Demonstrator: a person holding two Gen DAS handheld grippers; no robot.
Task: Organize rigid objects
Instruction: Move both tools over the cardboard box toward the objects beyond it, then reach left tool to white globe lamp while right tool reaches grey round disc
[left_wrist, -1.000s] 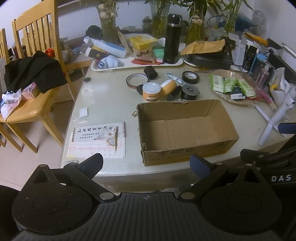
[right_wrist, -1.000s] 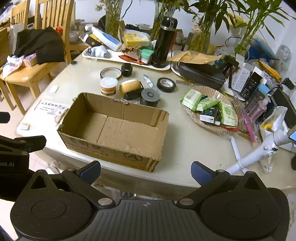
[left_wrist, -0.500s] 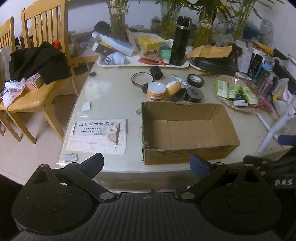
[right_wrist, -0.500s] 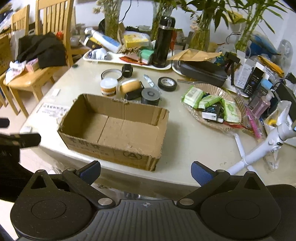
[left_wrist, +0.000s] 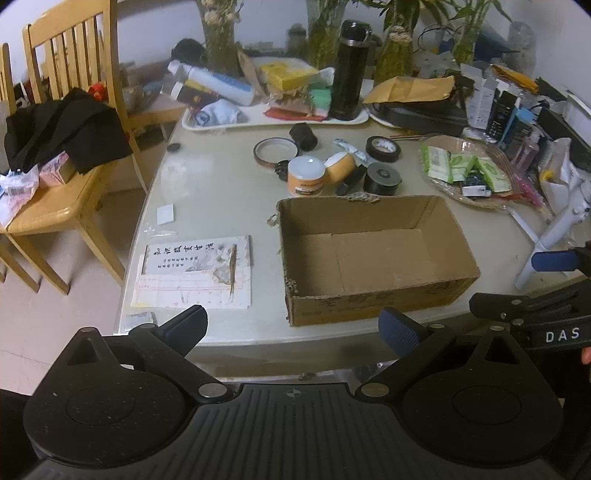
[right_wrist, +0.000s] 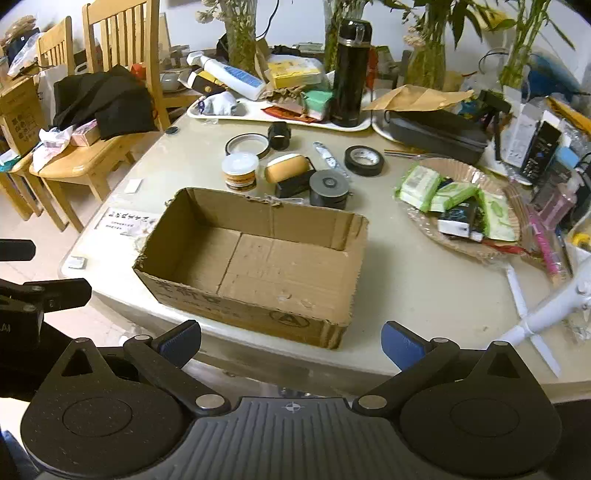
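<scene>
Blue-padded fingers of the left gripper stand wide apart and grip nothing, at the near table edge; the right gripper is likewise spread and empty. Just beyond both sits an open cardboard box with a bare floor. Past its far wall cluster an orange jar with a white lid, a toppled orange container, a black tape roll and, farther, another tape roll. A wicker tray of packets lies right.

Home dining room, wooden chairs, cluttered table, plant vases, thermos flask
</scene>
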